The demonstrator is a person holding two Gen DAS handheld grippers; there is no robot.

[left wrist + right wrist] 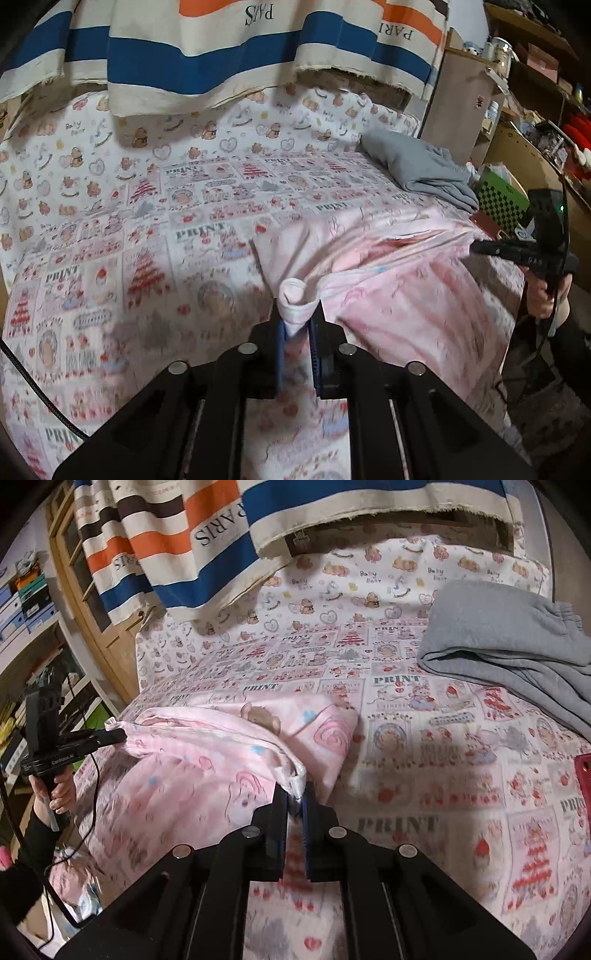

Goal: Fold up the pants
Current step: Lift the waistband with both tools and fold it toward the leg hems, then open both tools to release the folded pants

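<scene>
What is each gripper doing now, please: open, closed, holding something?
Left gripper: closed on a corner of the pink pants.
Right gripper: closed on another edge of the pink pants.

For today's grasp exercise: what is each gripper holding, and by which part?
Both hold the pink pants: the left gripper and the right gripper each pinch a bunched corner of one edge.

Both wrist views are moderately lit by soft indoor light from above, brightest on the printed bedsheet (155, 206) mid-frame and falling off to dark corners from the fisheye vignette. Straight lines bow strongly toward the edges, seen in the striped cloth (229, 48) at the top. Motion blur smears the pink pants (399, 280) and the sheet in the lower half, while the far grey garment (509, 642) stays fairly crisp. Soft shadows lie under the hanging cloth; no harsh glare.
</scene>
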